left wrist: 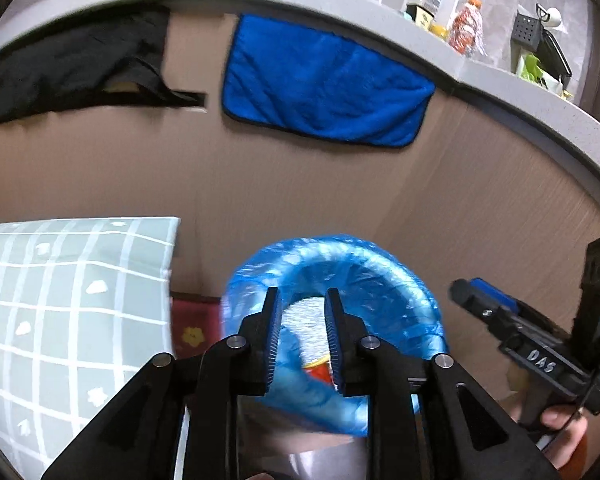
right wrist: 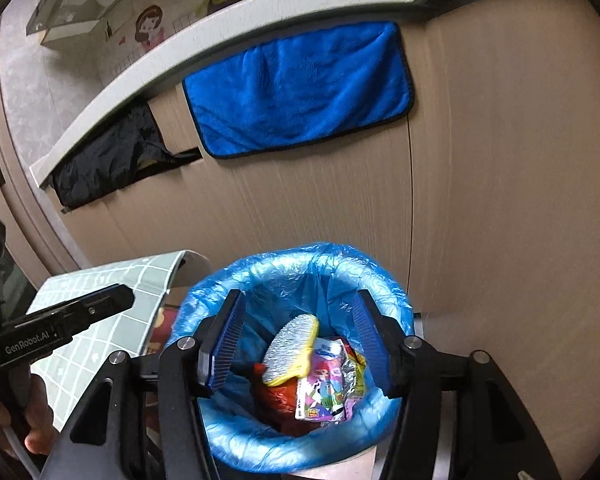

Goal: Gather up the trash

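Note:
A bin with a blue plastic liner (right wrist: 284,264) stands against the wooden cabinet front. Inside it lie a silver and yellow sponge (right wrist: 290,350), a colourful cartoon wrapper (right wrist: 324,392) and a red wrapper (right wrist: 276,400). My right gripper (right wrist: 300,296) hovers over the bin mouth, open, with nothing between its fingers. My left gripper (left wrist: 303,294) is above the same bin (left wrist: 380,264), jaws a little apart and empty. The sponge (left wrist: 306,316) shows through the gap, down inside the bin. Each view catches the other gripper from the side, held by a hand (left wrist: 560,424).
A blue towel (right wrist: 300,88) and a black cloth (right wrist: 108,156) hang on the cabinet below the grey countertop (left wrist: 500,76). A grey checked panel (left wrist: 72,300) stands left of the bin. Bottles and a black holder (left wrist: 528,32) sit on the counter.

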Motion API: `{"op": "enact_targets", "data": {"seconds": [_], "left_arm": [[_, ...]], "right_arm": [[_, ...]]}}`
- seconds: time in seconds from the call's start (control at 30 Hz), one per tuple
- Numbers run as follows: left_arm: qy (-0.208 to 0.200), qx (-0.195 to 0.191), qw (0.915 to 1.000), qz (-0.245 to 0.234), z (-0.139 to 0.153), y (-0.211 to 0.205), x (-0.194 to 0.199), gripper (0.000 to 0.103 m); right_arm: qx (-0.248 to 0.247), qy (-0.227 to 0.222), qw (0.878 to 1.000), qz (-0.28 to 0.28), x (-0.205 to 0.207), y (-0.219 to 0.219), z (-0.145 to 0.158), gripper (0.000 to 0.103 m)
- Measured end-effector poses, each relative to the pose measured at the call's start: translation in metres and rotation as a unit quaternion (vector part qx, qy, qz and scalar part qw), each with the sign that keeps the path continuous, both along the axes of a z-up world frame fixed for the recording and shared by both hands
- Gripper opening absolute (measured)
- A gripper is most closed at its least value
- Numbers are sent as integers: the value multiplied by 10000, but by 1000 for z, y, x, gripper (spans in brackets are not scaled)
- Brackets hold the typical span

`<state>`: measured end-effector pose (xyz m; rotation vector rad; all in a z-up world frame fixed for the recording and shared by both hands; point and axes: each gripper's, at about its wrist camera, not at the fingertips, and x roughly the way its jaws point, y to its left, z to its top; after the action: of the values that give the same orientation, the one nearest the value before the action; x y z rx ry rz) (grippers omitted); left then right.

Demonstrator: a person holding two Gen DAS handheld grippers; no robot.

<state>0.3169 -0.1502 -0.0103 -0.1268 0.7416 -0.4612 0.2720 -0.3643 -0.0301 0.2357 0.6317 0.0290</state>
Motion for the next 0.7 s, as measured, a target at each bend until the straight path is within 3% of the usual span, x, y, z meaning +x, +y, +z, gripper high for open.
{"op": "enact_targets", "data": {"seconds": [0.07, 0.23, 0.4, 0.7], "left_arm": [[-139, 79, 9998, 145, 7, 9, -13, 33], [-805, 373, 9946, 539, 32, 39, -75, 34], [-1209, 684, 9865, 871, 39, 70, -153, 34], [-1130, 1022, 9829, 1033, 31, 110, -245, 34]], "right_arm": [[27, -85, 10000, -4, -12, 4, 7, 56], [157, -415, 9989, 157, -50, 24, 31, 56], [-126, -654, 9969, 430, -101, 61, 49, 59], [-617, -919, 9902, 852, -201, 134, 46, 64]]}}
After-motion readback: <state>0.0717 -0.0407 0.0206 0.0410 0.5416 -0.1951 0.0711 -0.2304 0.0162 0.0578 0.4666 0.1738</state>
